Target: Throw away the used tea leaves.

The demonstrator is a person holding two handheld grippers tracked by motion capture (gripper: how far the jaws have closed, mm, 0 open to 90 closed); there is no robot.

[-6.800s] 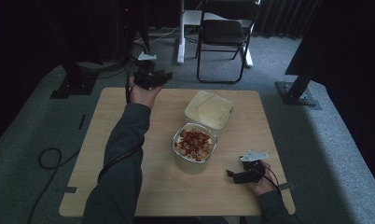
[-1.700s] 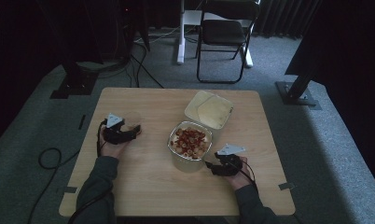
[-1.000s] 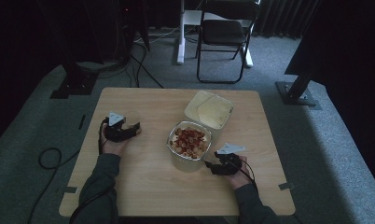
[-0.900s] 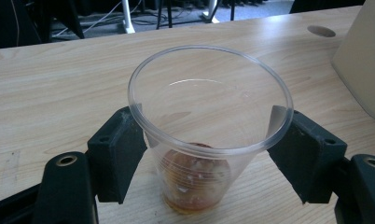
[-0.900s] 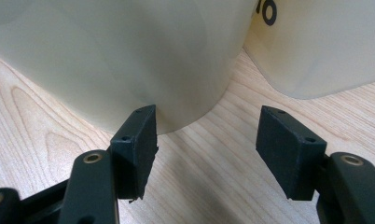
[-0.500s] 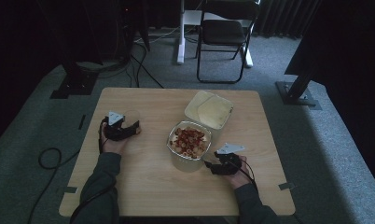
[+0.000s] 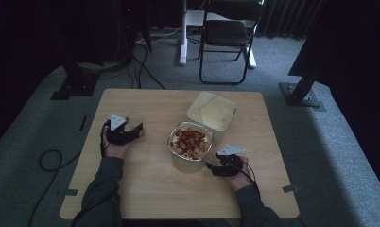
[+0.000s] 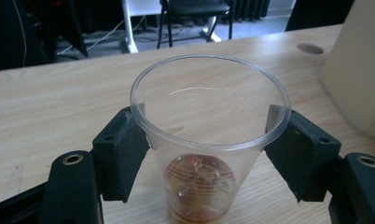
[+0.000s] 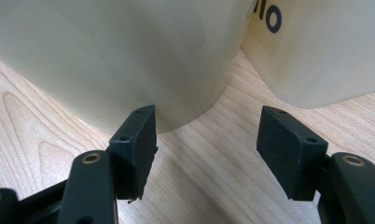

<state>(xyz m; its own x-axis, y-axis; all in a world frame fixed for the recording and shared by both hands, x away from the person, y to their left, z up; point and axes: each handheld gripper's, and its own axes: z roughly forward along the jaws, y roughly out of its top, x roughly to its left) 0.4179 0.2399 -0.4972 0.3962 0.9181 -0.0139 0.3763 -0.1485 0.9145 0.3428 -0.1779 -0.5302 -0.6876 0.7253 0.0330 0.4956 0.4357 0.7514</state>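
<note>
The upright clear plastic cup (image 8: 209, 140), at nine o'clock from the round translucent tub of red-and-tan snack pieces (image 7: 189, 146), is clasped just under its rim by the left gripper (image 8: 209, 154), while the right gripper (image 9: 213, 140) is held empty and part-open beside the tub's wall.

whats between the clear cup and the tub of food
Nothing: in the high view the stretch of wooden table between the clear cup and the tub of food is bare.

Tub (image 7: 190, 146) and lid (image 7: 212, 111) blocking centre-right tabletop (image 7: 145, 189).
</note>
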